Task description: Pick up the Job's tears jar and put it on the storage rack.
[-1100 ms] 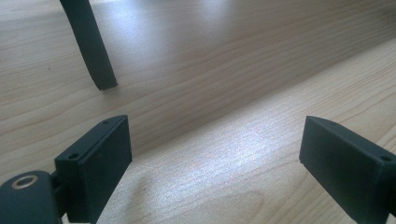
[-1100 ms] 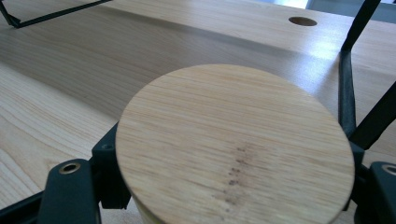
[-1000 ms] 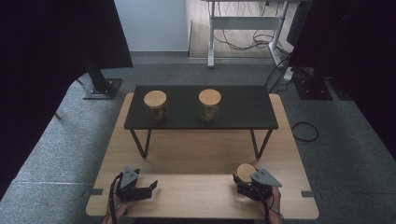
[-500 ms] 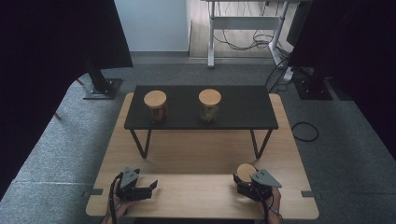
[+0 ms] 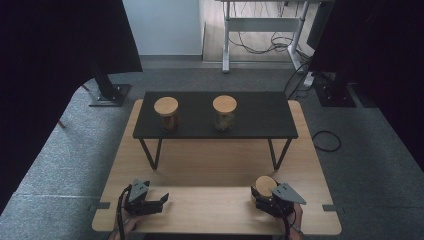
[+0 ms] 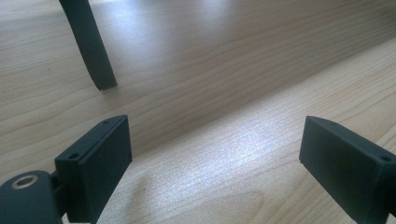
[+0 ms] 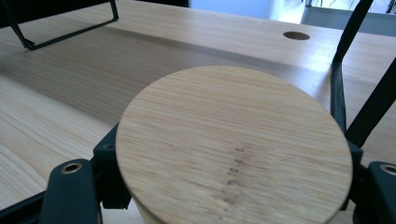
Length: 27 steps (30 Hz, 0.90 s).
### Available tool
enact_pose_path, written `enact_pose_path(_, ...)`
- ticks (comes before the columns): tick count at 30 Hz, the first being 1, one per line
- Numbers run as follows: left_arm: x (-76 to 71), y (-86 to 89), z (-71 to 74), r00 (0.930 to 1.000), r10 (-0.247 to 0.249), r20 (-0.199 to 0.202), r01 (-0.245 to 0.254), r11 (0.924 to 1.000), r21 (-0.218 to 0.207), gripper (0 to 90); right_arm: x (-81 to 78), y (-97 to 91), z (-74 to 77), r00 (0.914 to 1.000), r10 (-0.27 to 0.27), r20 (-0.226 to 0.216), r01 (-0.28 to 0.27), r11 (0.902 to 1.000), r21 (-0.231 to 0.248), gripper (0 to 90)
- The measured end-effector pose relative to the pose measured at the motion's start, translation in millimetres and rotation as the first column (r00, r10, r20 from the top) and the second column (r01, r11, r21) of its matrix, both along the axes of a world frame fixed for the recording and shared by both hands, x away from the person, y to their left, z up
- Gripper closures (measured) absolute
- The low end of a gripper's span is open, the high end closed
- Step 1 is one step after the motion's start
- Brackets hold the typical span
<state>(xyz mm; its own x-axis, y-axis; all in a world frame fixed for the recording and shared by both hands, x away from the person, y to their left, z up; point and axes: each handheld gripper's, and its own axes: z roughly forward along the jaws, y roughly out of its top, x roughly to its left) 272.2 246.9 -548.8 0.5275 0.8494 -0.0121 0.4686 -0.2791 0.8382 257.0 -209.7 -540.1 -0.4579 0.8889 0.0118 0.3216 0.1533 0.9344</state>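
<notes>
Right gripper [image 5: 264, 196] clamped on wooden-lidded jar [image 7: 233, 144] near front right corner of worktop [image 5: 210, 210]. Left gripper [image 5: 159, 202] gaped wide, empty, near front left corner. Best lifted straight, kept upright, clear of black shelf [image 5: 260, 117] edge.

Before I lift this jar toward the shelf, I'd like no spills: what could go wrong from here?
1. The right gripper is clamped below the wooden lid of the jar; if the lid is loose, tilting may drop it.
2. The black shelf already carries two jars; a careless placement could knock one over.
3. The shelf's leg stands close beside the jar and could catch it on the way up.
</notes>
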Motion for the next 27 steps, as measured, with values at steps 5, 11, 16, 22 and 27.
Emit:
enact_pose_path(5, -0.1, 0.2, 0.0, 1.0, 0.001, -0.001, -0.001, 1.0, 0.002, 8.6, -6.2, -0.3, 3.2, 0.9998, 0.016, 0.008, -0.016, 0.9999, 0.005, 24.4)
enact_pose_path(11, -0.2, 0.8, 0.1, 1.0, 0.001, -0.001, -0.001, 1.0, 0.003, 8.6, -12.9, -0.5, 6.6, 0.9995, 0.023, 0.019, -0.024, 0.9996, 0.013, 24.4)
enact_pose_path(16, -0.1, 0.8, 0.0, 1.0, 0.001, -0.002, -0.001, 1.0, 0.003, 8.6, -16.5, -1.3, 9.8, 0.9993, 0.025, 0.029, -0.026, 0.9994, 0.021, 24.4)
enact_pose_path(22, 0.0, 1.1, 0.0, 1.0, 0.002, -0.002, -0.002, 1.0, 0.002, 8.6, -18.0, -0.3, 13.6, 0.9987, 0.03, 0.041, -0.031, 0.9992, 0.027, 24.4)
enact_pose_path(27, -0.1, 0.9, 0.0, 1.0, 0.001, -0.002, -0.001, 1.0, 0.003, 8.6, -20.0, -0.5, 15.4, 0.9983, 0.029, 0.049, -0.031, 0.9992, 0.026, 24.4)
